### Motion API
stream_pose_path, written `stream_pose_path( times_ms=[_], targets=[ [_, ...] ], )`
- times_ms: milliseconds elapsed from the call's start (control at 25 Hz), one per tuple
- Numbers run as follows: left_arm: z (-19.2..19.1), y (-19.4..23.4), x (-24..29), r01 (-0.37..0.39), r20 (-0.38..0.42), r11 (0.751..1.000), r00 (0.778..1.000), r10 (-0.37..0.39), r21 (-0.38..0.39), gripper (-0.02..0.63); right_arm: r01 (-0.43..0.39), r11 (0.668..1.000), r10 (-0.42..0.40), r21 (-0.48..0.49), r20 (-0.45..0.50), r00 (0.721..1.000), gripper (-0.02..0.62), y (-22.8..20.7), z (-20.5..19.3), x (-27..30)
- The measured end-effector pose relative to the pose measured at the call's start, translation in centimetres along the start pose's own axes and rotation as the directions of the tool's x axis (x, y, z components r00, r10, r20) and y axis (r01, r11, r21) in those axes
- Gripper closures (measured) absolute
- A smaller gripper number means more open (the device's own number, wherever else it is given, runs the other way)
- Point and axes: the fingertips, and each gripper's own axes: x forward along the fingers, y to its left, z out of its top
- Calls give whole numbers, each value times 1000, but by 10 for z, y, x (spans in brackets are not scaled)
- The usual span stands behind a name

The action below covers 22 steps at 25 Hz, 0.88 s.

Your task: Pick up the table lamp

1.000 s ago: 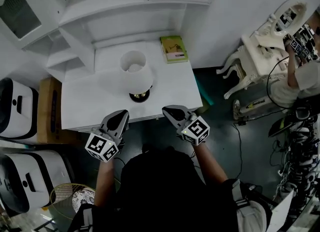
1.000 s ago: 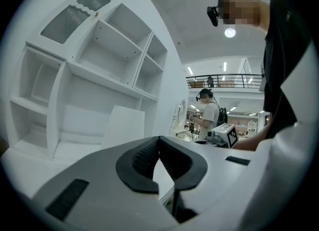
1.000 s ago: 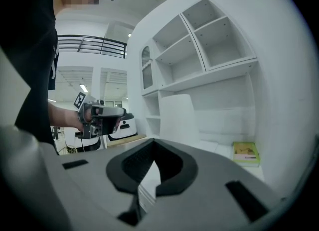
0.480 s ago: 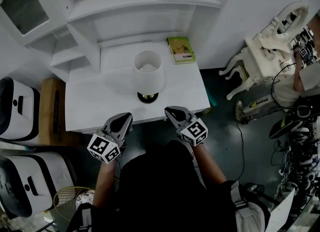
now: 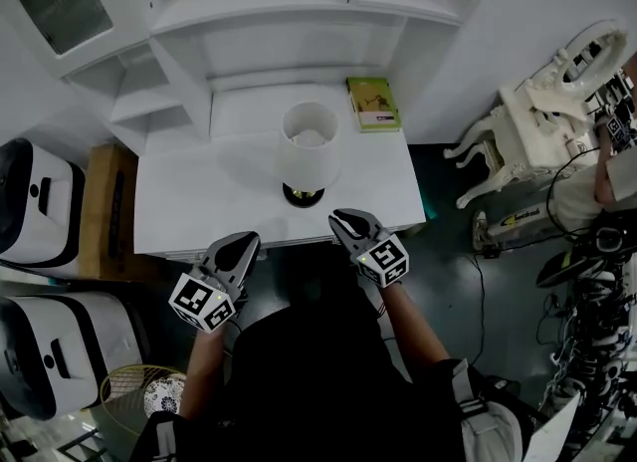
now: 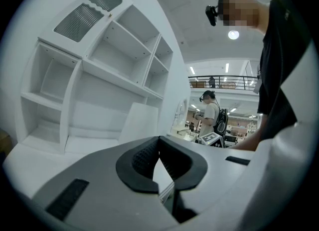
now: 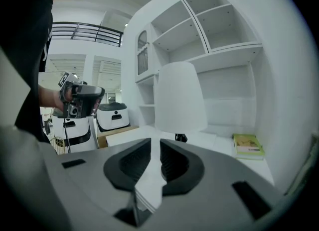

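Observation:
The table lamp (image 5: 309, 151), with a white shade and a dark round base, stands upright near the front of the white table (image 5: 189, 201). It also shows in the right gripper view as the lamp (image 7: 180, 98), straight ahead beyond the jaws. My right gripper (image 5: 344, 217) hovers over the table's front edge, just right of the lamp base; its jaws are opening to a narrow gap with nothing between them (image 7: 155, 148). My left gripper (image 5: 242, 244) hangs in front of the table edge, left of the lamp, shut and empty (image 6: 158, 143).
A green book (image 5: 373, 104) lies at the table's back right corner. A white shelf unit (image 5: 299, 22) rises behind the table. White machines (image 5: 30, 211) stand to the left, a white ornate chair (image 5: 542, 112) and cables to the right, a wire basket (image 5: 129, 390) lower left.
Both grippers have sunk a little and stayed by the table's front edge. The lamp now lies more nearly between them in the head view, which has shifted.

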Motion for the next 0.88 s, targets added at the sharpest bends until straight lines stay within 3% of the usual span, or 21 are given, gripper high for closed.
stream_pose_path(
  times_ms=[360, 880],
  targets=[
    [2, 6, -14, -68, -2, 998, 998, 68, 4, 595, 15, 1000, -15, -17, -23, 1000, 427, -28, -36, 53],
    [-5, 34, -27, -200, -34, 979, 979, 199, -32, 595, 23, 999, -22, -33, 27, 999, 336, -62, -55, 132]
  ],
)
